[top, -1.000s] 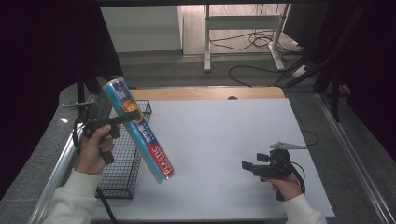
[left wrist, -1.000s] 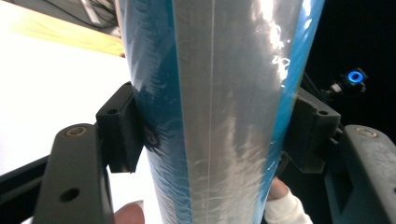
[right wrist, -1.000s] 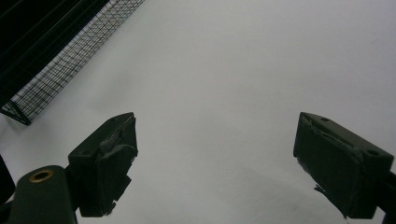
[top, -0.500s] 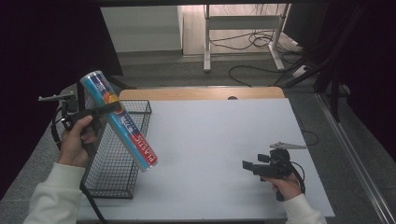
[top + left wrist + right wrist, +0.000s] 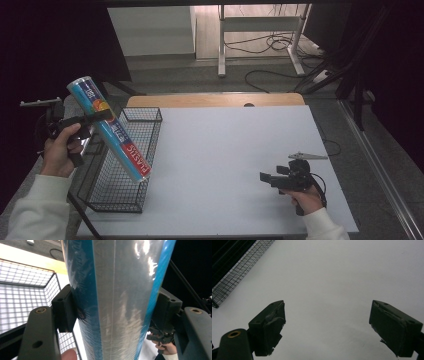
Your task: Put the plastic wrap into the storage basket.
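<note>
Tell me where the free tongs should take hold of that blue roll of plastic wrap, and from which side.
Grip the roll near its low red end, coming in from the table side at its right. It hangs tilted above the wire basket, with the left tongs shut on its upper half, so the lower half is bare. Its round, slim body probably suits jaws set across it. The right tongs stand open.

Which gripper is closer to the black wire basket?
Left. The left gripper hangs over the wire basket's left rim, clamped on the blue wrap roll. The right gripper rests across the white table, well apart from it.
</note>
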